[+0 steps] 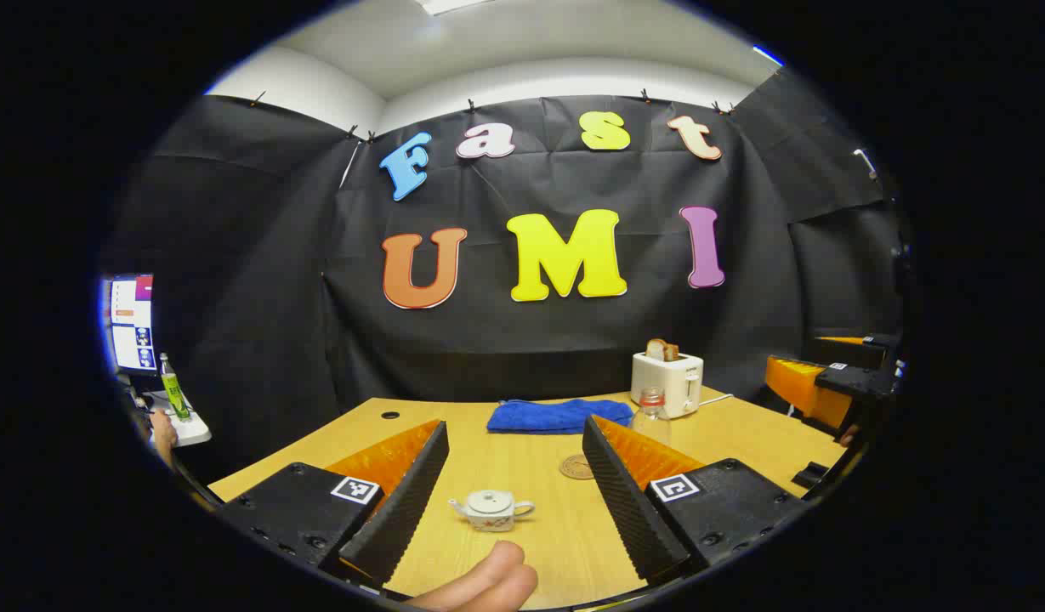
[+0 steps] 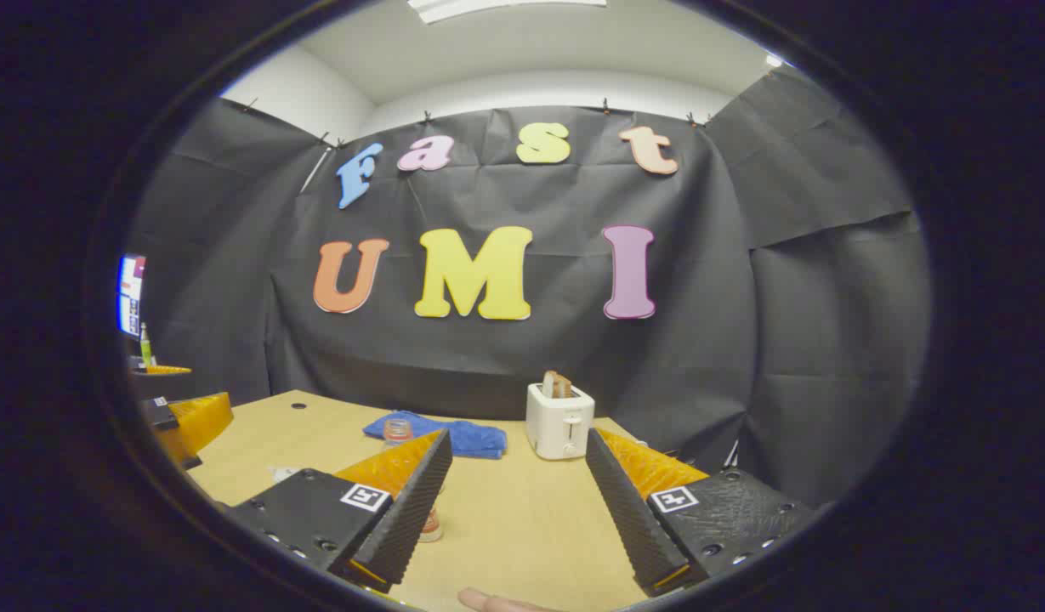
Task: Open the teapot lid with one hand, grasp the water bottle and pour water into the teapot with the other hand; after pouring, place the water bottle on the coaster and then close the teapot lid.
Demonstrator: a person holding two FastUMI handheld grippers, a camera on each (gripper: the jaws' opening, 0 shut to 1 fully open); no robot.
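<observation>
Two grippers hovered over the table (image 1: 522, 476), both with fingers spread wide and holding nothing. Between the left gripper's (image 1: 519, 501) fingers sat the teapot (image 1: 492, 510), lid on, clear of both pads. The coaster (image 1: 578, 467) lay just beyond it, its right edge cut off by the right finger, which also hid the lower half of the bottle (image 1: 652, 410). In the right gripper view, the right gripper (image 2: 519, 501) faced the toaster (image 2: 559, 420); the bottle (image 2: 396, 429) showed only its cap and its base beside the left finger. A pale scrap at the table's left edge was possibly the teapot, too small to tell. A blue cloth (image 1: 559, 416) lay behind.
</observation>
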